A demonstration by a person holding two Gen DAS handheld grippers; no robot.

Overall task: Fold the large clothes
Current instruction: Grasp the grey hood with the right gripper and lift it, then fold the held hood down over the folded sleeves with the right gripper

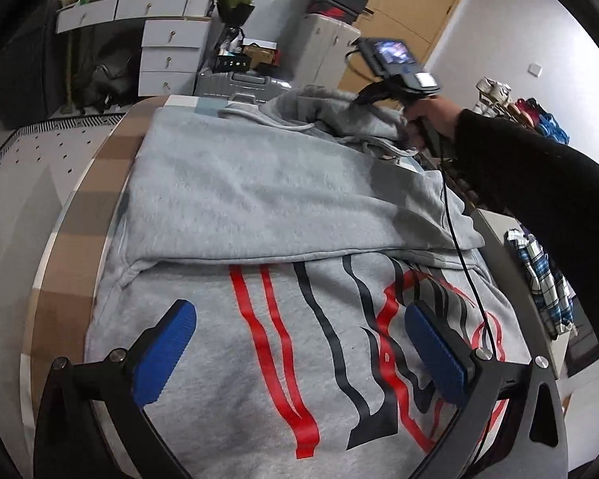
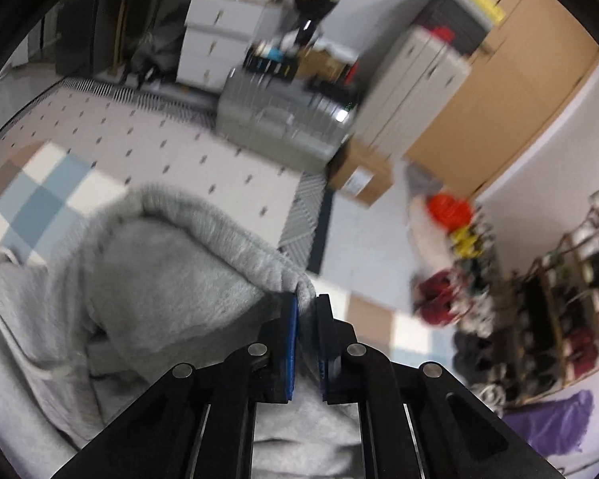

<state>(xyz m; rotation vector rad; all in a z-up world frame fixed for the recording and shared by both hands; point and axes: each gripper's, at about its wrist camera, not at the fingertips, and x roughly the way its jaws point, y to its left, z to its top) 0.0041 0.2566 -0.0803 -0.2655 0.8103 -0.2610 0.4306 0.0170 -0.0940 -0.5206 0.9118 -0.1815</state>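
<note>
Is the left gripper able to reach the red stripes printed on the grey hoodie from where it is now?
Probably yes. The left gripper is open right above the red stripes on the grey hoodie, with nothing between them.

free: hoodie [image 1: 259, 183] top | blocked: suitcase [image 1: 251, 88] behind bed

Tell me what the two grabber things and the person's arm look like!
The left gripper has a black frame, silver bolts and two ribbed blue pads. The right gripper has the same black frame and blue pads. It carries a small lit screen, and a thin black cable hangs from it. The person's arm wears a long black sleeve.
</note>
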